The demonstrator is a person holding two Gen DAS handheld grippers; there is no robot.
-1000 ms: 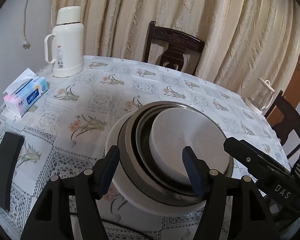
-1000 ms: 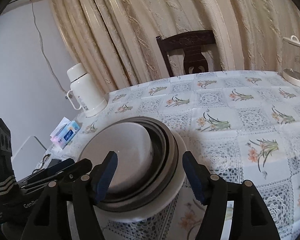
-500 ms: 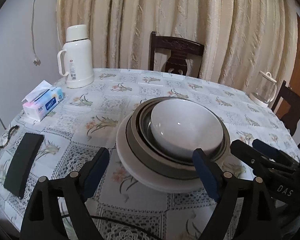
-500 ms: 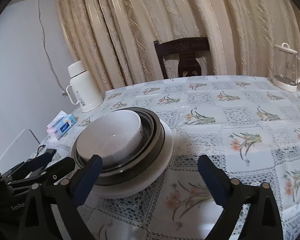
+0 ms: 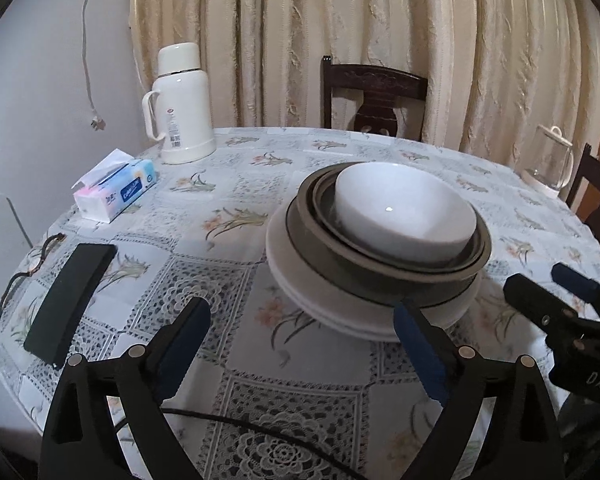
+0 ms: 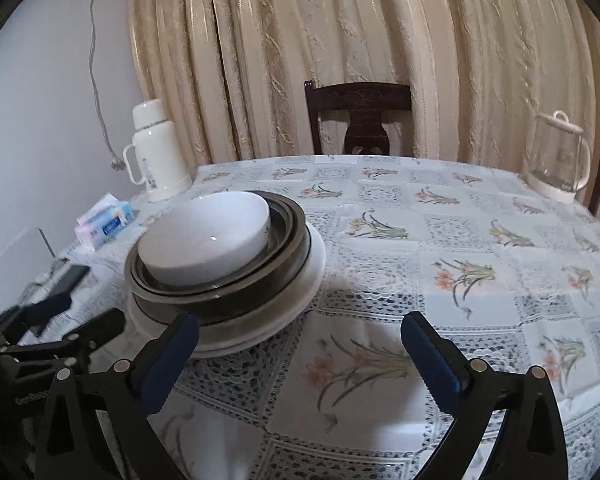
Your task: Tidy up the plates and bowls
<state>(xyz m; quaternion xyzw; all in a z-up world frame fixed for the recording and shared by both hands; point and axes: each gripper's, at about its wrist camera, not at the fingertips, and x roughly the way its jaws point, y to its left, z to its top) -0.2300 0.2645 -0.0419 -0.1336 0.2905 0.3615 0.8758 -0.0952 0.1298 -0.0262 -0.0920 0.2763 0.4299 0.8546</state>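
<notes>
A white bowl [image 5: 406, 216] sits nested in dark bowls [image 5: 384, 268] on white plates [image 5: 300, 280], mid-table [image 5: 228, 248]; the count of stacked pieces is unclear. Left gripper [image 5: 300, 344] and right gripper [image 6: 300, 346] both hang spread and empty just before it. Thermos [image 5: 180, 104], tissue box [image 5: 116, 190] and glass kettle [image 6: 558, 158] stand apart

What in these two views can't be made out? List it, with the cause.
- How many dishes sit under the white bowl: both views, nested rims hide them.
- Print on the tissue box: too small in both.
- The black flat object: featureless in the left view, blurred in the right.
- Glass kettle contents: unclear.
</notes>
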